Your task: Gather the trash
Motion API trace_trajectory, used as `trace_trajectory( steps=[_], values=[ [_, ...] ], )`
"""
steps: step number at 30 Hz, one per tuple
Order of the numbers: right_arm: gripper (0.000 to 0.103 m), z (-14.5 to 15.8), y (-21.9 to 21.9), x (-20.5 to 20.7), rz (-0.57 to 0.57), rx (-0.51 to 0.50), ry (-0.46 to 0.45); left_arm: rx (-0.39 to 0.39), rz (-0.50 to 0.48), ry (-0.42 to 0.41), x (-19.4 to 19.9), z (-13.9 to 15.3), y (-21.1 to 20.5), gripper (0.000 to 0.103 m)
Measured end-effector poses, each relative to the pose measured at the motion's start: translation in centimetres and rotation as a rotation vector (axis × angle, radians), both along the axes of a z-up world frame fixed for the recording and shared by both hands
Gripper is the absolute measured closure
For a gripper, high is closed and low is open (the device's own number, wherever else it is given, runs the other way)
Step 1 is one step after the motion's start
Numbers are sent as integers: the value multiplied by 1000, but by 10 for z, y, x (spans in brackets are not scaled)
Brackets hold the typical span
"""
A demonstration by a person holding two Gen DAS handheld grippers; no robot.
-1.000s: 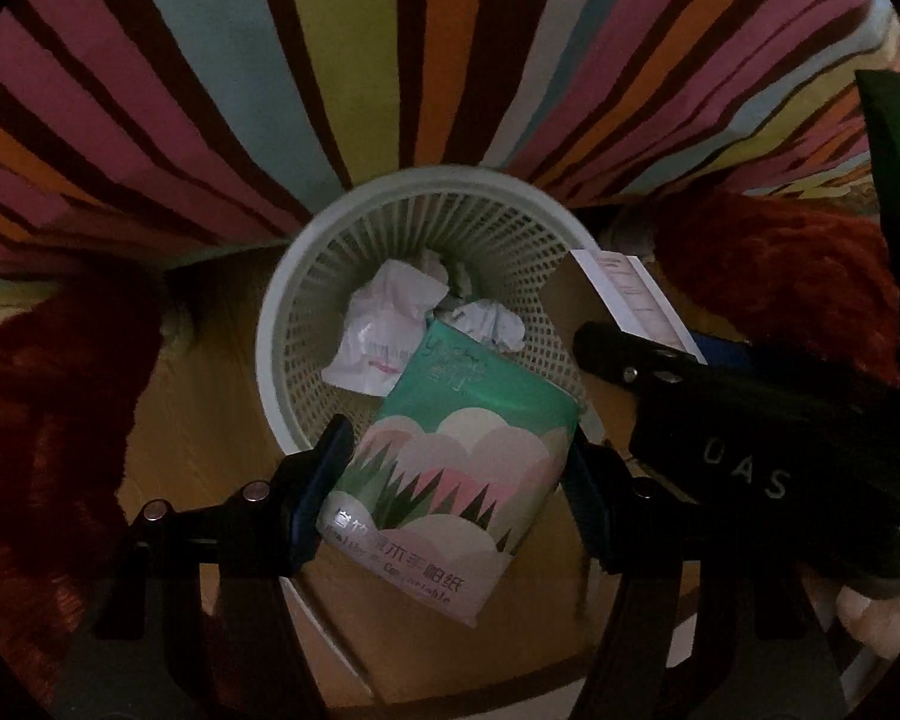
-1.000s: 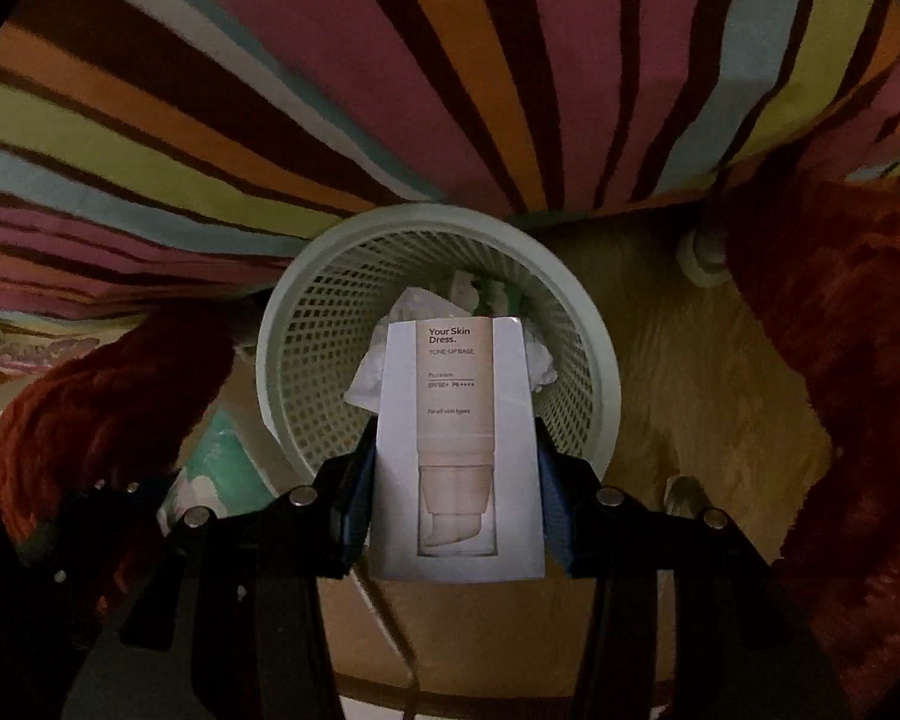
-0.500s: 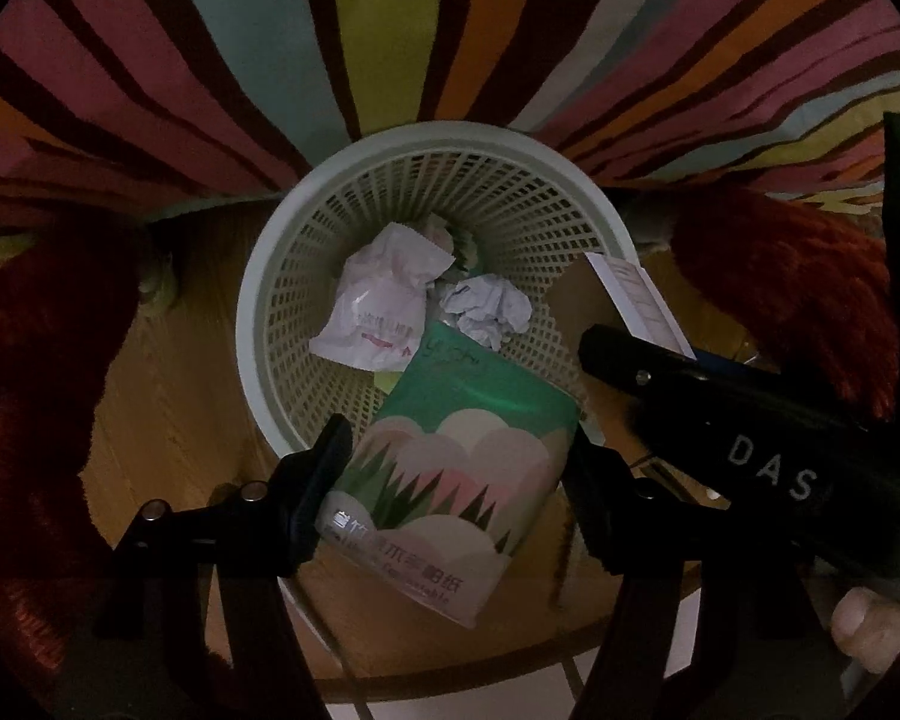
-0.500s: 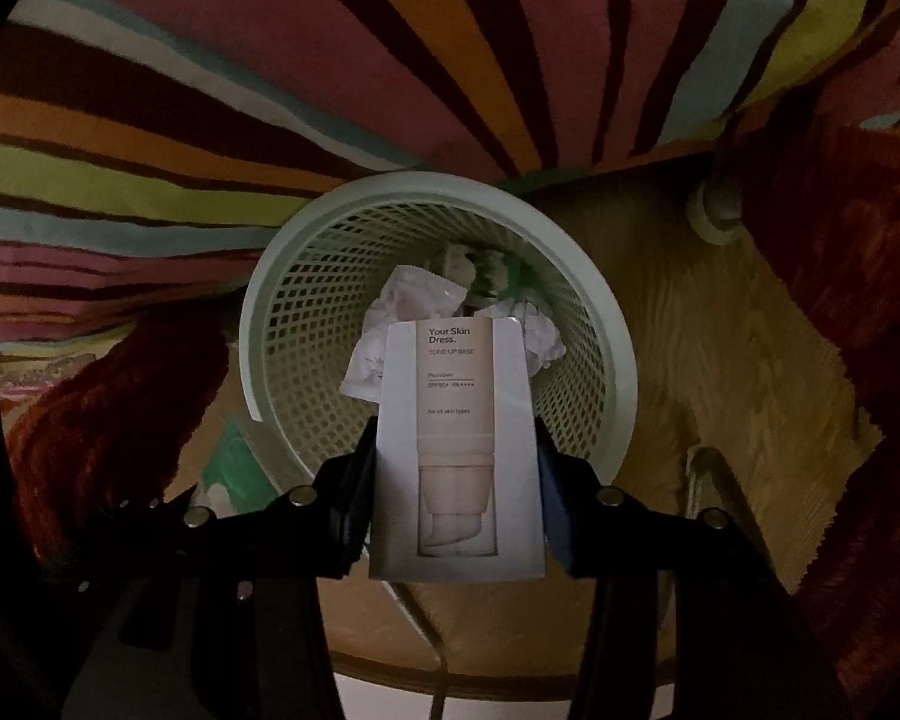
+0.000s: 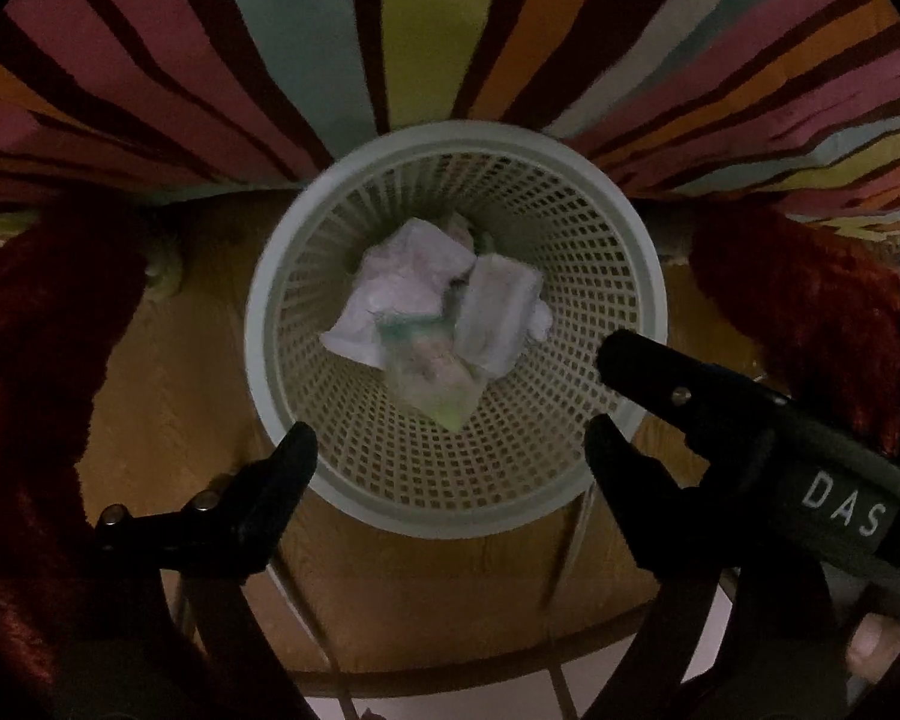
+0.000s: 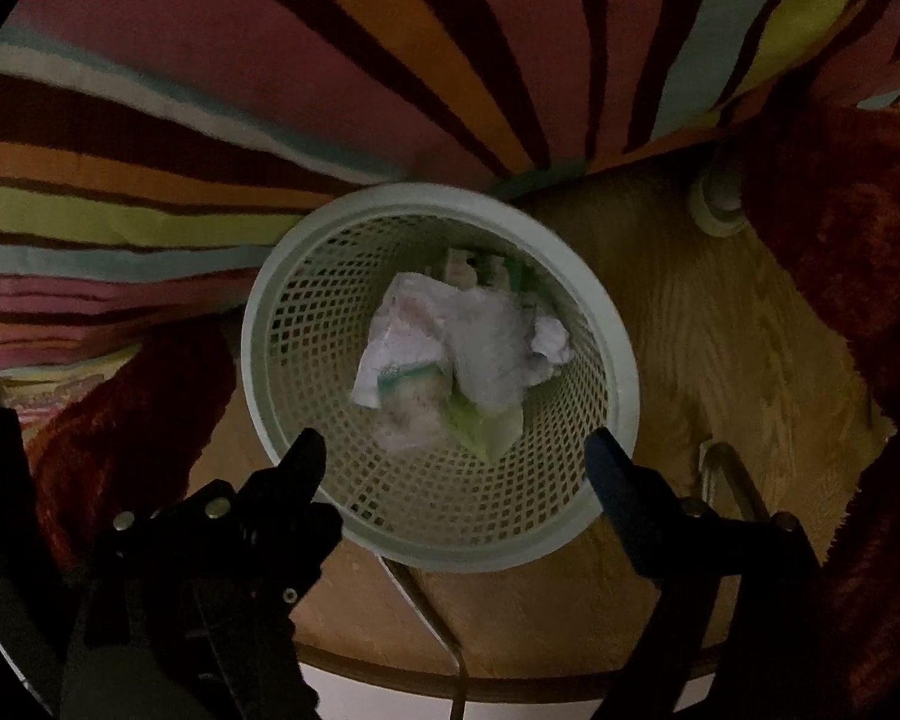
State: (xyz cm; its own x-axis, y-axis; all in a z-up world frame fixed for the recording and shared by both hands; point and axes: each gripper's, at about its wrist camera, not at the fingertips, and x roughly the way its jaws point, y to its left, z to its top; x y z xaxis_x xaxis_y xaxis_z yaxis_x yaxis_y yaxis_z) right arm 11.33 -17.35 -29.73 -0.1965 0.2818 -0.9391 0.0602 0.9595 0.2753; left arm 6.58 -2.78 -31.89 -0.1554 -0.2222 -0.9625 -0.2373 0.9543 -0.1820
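Note:
A white mesh waste basket [image 5: 282, 276] stands on a round wooden table; it also shows in the right wrist view [image 6: 621, 372]. Inside lie crumpled white paper [image 5: 402, 294], the green tissue pack [image 5: 432, 372], blurred, and the white cosmetics box [image 5: 498, 312]. They also show in the right wrist view: tissue pack [image 6: 486, 426], box [image 6: 492, 360]. My left gripper [image 5: 450, 450] is open and empty above the basket's near rim. My right gripper [image 6: 456, 456] is open and empty above the same rim, and its body [image 5: 750, 420] shows at the right of the left view.
A striped multicoloured cloth [image 5: 390, 30] lies behind the basket. Dark red fuzzy fabric [image 5: 24, 360] flanks the wooden table [image 5: 450, 600] on both sides, also in the right wrist view [image 6: 840, 240]. A small white round object [image 6: 717, 204] sits at the table's far right.
Both grippers opened. The green tissue pack and the white cosmetics box dropped into the basket. Both grippers moved further over the basket.

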Motion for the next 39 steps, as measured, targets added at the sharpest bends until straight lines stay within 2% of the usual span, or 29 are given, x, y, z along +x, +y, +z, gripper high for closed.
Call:
trace_trajectory(
  steps=[4,7,13,22,27,34,39],
  values=[
    [17,2,0,0,-9,9,-2,12,19,-14,0,5,4,15],
    [11,12,-1,1,-15,24,-34,24,48,-62,0,19,10,15],
    [10,46,-1,2,10,36,-151,89,57,-200,1,58,17,15],
    [10,125,-4,1,102,-7,-456,194,7,-443,-1,128,24,15],
    [10,171,-11,-9,140,-48,-639,236,32,-545,-7,163,33,15],
    [10,216,-19,-17,121,-74,-798,285,70,-699,-14,220,38,15],
    [10,247,-20,-25,110,-88,-899,291,84,-786,-20,258,37,15]
  ],
)
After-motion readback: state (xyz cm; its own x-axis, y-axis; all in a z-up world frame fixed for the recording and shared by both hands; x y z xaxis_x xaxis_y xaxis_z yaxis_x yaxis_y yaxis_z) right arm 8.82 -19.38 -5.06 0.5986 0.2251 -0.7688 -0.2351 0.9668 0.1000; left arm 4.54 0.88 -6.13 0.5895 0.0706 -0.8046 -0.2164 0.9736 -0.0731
